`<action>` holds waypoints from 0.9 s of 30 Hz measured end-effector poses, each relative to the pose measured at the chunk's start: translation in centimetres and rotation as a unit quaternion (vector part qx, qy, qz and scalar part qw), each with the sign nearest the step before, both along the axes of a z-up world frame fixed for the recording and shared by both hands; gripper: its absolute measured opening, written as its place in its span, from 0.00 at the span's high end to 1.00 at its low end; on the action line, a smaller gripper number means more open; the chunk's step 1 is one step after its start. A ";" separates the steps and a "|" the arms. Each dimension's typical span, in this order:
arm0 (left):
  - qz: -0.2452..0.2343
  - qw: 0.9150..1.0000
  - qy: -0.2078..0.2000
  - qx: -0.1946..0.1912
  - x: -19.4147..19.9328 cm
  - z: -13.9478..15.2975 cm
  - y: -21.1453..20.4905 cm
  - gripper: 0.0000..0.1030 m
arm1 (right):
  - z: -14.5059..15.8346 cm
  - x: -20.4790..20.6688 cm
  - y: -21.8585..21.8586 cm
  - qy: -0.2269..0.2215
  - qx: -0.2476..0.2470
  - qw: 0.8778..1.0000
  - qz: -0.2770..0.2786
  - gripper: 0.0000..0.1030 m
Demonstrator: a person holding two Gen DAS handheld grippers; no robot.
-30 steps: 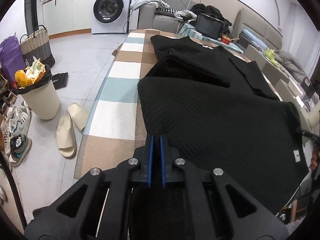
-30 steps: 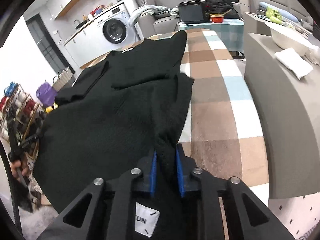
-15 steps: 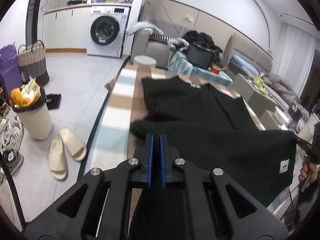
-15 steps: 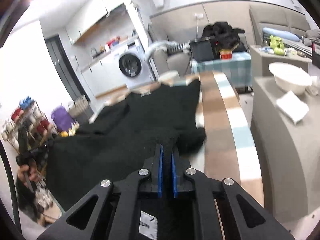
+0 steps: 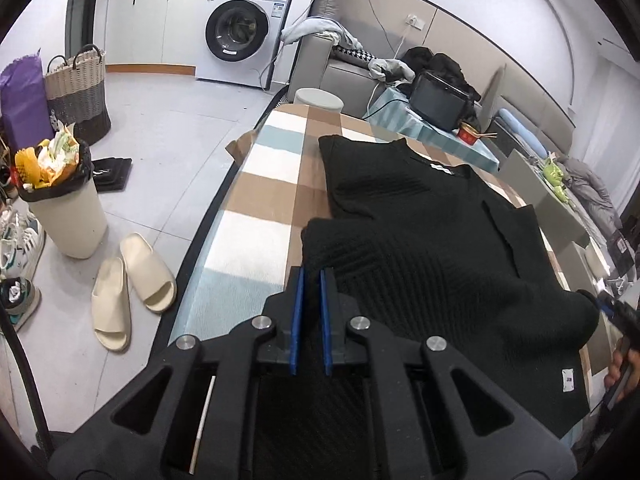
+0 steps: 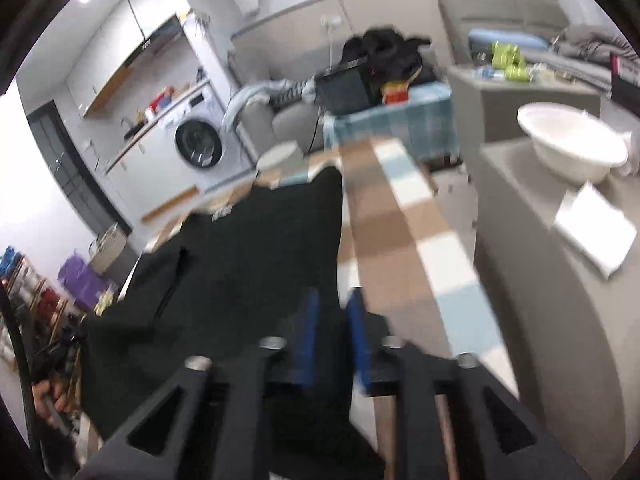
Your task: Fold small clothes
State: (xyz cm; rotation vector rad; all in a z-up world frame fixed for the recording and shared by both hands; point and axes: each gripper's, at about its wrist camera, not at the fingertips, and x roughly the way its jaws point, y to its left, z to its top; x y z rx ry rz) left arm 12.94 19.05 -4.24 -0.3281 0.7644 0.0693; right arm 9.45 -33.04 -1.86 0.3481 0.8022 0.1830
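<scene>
Right wrist view motion-blurred throughout: right gripper (image 6: pixel 333 324) pads smeared, jaws opening, contact with black sweater (image 6: pixel 248 264) unclear. Sweater hem hidden beneath left gripper (image 5: pixel 311 300) body. Person's hand (image 5: pixel 622 364) cut off at frame edge (partly dark).

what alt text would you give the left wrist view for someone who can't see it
The left hand-held gripper, shut on the hem of a black knit sweater, holds it over a checked table. Beyond it on the floor are cream slippers, a full bin and a washing machine.
</scene>
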 end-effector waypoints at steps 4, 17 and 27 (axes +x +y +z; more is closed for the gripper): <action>0.003 1.000 -0.003 -0.009 -0.4 -0.5 0.1 0.96 | -1.2 -3.3 -0.3 0.015 0.035 0.999 0.026 0.38; 0.010 0.998 -0.054 0.007 -0.6 2.8 0.6 0.98 | 1.7 -0.9 2.0 -0.063 -0.013 0.997 0.044 0.95; -0.018 1.000 -0.009 0.000 -0.8 0.4 -1.0 0.38 | -1.5 3.3 1.8 0.024 -0.038 0.999 0.020 0.45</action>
